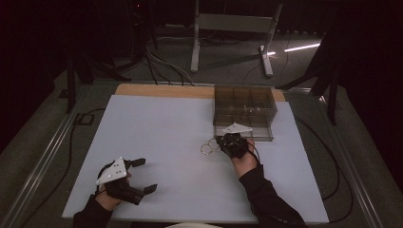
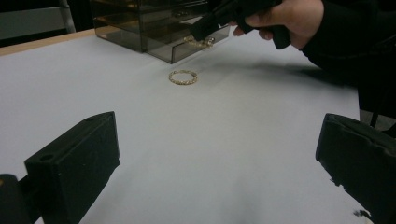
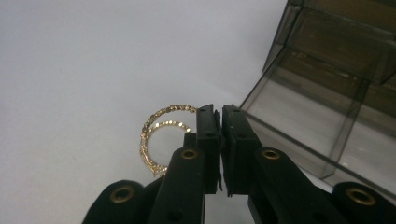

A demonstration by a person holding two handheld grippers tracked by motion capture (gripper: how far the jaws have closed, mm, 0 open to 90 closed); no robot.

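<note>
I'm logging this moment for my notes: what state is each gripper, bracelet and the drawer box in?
Right gripper: jaws shut on a gold chain bracelet, lifted beside the box.
Left gripper: jaws wide open, holding nothing, low over the white table sheet.
Second gold ring-shaped bracelet: lying flat on the sheet, untouched.
Smoky clear plastic drawer box: upright; bottom drawer pulled out.

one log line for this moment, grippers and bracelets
right gripper: shut on gold bracelet, by drawer box | second bracelet: on table | left gripper: open, idle
</note>
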